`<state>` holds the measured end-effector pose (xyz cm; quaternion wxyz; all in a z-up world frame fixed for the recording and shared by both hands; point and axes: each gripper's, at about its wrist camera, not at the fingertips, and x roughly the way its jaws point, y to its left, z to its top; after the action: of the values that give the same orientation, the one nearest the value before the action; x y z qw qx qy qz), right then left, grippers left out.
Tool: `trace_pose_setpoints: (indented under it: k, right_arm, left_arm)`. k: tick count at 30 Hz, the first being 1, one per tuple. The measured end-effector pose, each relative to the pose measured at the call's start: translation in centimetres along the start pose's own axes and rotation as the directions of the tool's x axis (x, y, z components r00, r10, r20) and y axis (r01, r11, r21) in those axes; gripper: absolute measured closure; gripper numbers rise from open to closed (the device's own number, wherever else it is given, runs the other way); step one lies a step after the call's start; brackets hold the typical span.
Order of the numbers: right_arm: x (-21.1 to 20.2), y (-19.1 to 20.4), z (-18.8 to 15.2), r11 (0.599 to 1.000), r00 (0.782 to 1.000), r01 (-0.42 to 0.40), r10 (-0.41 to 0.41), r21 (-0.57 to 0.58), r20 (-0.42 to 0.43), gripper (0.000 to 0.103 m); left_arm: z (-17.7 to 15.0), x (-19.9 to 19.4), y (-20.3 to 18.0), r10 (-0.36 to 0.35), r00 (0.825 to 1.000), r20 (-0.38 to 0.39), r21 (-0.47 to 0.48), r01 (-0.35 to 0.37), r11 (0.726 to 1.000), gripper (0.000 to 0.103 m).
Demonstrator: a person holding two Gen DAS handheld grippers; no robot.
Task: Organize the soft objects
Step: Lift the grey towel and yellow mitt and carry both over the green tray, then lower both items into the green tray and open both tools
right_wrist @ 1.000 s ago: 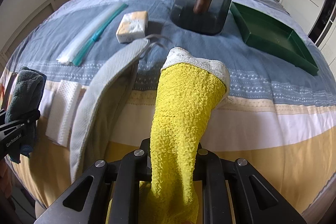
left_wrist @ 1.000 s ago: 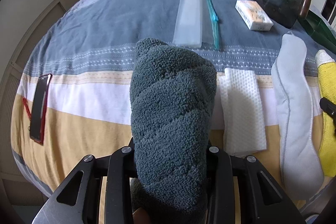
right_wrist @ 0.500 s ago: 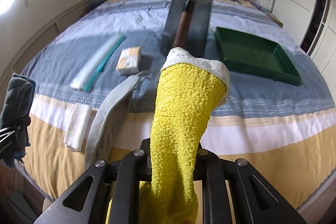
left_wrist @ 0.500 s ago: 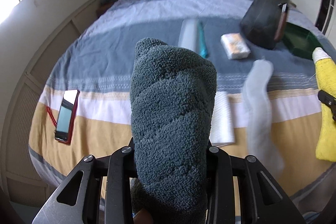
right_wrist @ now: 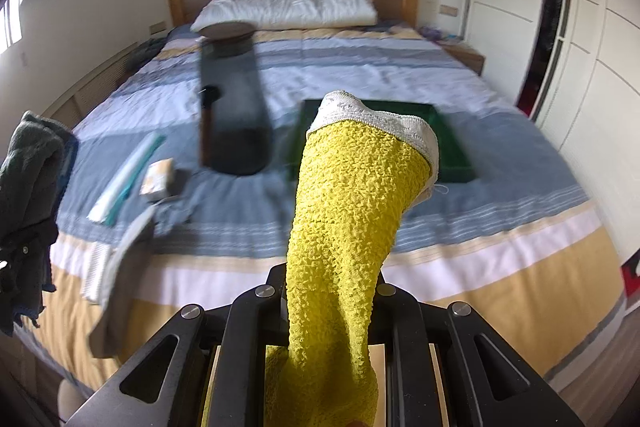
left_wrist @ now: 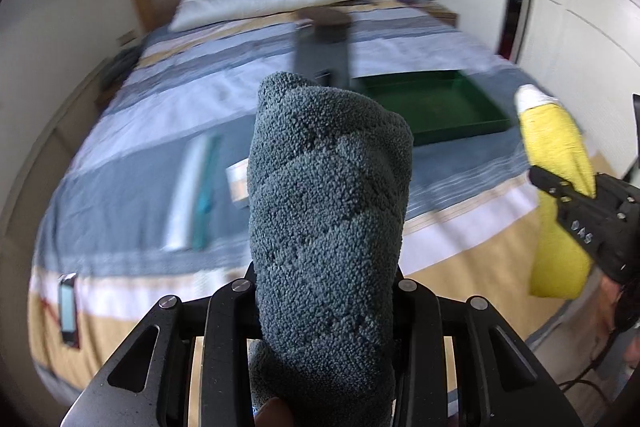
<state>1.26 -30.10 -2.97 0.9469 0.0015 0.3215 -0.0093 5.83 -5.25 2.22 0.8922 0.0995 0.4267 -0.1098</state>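
Left wrist | grey towel (left_wrist: 328,211) clamped | green tray (left_wrist: 432,111) beyond, bedspread (left_wrist: 132,131) open

Black claws (left_wrist: 324,291), silver screws, white lettering

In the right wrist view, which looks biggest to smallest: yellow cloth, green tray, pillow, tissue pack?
1. Yellow cloth, though it is nearest the camera, so it looks oversized.
2-3. Pillow and green tray: look alike, unsure.
4. Tissue pack.
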Motion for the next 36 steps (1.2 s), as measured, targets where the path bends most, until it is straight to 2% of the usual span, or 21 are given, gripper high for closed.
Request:
trace_pose_setpoints:
  k: [6,10,16,22,24,31,36]
  right_arm:
    - [0.7,-5.0,2.0,1.0,1.0,0.008,-0.009,0.023,0.024,0.088]
    - [3.4,-7.5,4.4,1.0,0.999,0.016,-0.017,0.017,0.028,0.087]
    - [10.9,-10.1,8.1,1.0,1.0,0.017,-0.017,-0.004,-0.006,0.087]
    - [19.6,-12.0,11.9,0.999,0.997,0.029,-0.031,-0.034,-0.066,0.087]
    - [22.3,-12.6,13.1,0.999,0.996,0.019,-0.023,-0.039,-0.088,0.087]
    - [31.1,-14.1,17.2,0.997,0.983,-0.012,-0.003,-0.081,-0.186,0.087]
    - [35.8,-14.2,18.0,0.993,0.97,0.029,-0.055,-0.112,-0.236,0.087]
  left_arm:
    - [6.0,3.3,-5.6,-0.099,0.995,0.004,-0.004,0.099,0.995,0.074]
    - [10.0,6.4,-8.2,-0.106,0.994,0.007,-0.011,0.106,0.994,0.074]
    - [15.4,13.1,-9.7,-0.083,0.997,-0.007,-0.046,0.083,0.996,0.074]
    - [18.2,19.0,-10.4,-0.074,0.996,-0.056,-0.093,0.068,0.993,0.073]
    - [19.0,21.0,-10.7,-0.047,0.996,-0.071,-0.092,0.04,0.995,0.073]
    - [19.9,27.2,-11.3,-0.007,0.986,-0.168,-0.117,-0.013,0.993,0.073]
    - [19.5,30.9,-11.1,0.044,0.974,-0.224,-0.108,-0.07,0.992,0.073]
